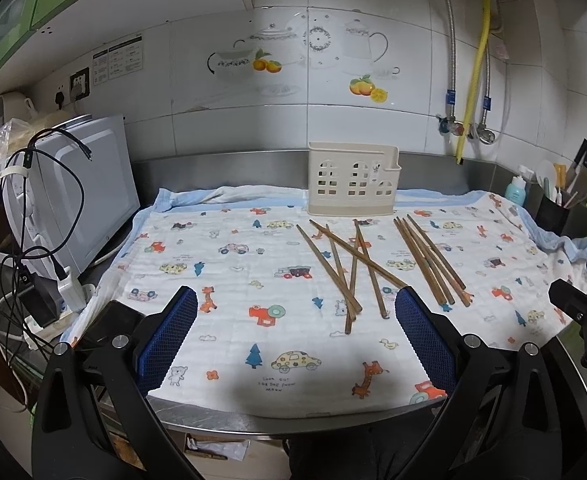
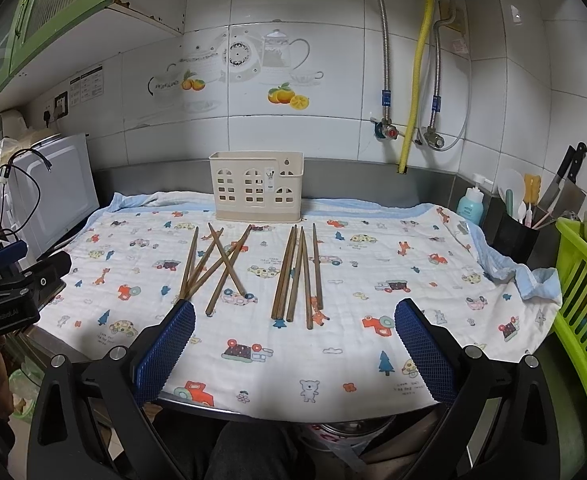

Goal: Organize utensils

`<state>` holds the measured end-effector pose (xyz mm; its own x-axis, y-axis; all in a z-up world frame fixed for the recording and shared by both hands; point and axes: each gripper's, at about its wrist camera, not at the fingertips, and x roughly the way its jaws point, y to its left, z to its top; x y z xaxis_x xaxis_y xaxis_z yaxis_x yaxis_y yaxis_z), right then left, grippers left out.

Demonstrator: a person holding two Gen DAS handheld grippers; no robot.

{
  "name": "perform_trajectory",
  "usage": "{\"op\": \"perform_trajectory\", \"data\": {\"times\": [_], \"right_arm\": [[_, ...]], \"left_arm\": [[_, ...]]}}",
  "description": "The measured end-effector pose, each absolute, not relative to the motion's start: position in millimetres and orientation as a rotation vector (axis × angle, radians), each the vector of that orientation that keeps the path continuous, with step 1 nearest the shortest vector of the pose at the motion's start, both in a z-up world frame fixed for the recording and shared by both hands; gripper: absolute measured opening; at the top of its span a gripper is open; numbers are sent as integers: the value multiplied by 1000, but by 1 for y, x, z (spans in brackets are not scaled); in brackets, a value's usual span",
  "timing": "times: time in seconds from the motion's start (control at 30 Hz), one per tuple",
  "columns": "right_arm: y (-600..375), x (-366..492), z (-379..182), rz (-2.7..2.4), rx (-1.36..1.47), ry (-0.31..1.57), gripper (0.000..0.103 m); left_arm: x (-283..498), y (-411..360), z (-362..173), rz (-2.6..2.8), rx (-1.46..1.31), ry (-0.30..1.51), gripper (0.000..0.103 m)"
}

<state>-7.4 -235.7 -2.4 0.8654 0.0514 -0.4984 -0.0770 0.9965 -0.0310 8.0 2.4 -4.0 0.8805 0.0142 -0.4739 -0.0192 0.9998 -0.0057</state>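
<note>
No chopstick has yet been lifted, so the task is judged to be at its very start. The left gripper (image 1: 295, 334) and the right gripper (image 2: 295, 338) are both held spread wide and empty above the near edge of the cloth (image 2: 373, 344).

Ten or so chopsticks are seen lying flat on the cloth in two groups. In the right wrist view, the left group (image 2: 217, 266) is crossed and tangled, while the right group (image 2: 299, 274) is laid almost parallel, tips pointing far. The holder (image 2: 256, 185) is stood upright at the far side, just beyond the far tips and against the steel backsplash.

A single stick, or the parallel bundle, would best be pinched across its width and then tipped upright over the holder's open top. The crossed group is judged harder, since one stick may drag its neighbours.

The chopsticks are slim, brown and wooden, tapered toward one end. The holder is cream plastic, boxy, pierced with window-shaped cut-outs. The cloth is soft quilted cotton, printed with cars and giraffes, and may bunch under a low pinch. The pads (image 2: 165, 354) are faced with blue, finely ribbed rubber.
</note>
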Motion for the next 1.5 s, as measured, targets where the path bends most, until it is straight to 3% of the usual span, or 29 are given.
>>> {"op": "perform_trajectory", "data": {"times": [1.5], "right_arm": [[-231, 23, -22, 80, -43, 575, 97]], "left_arm": [[41, 7, -11, 26, -42, 540, 98]]}}
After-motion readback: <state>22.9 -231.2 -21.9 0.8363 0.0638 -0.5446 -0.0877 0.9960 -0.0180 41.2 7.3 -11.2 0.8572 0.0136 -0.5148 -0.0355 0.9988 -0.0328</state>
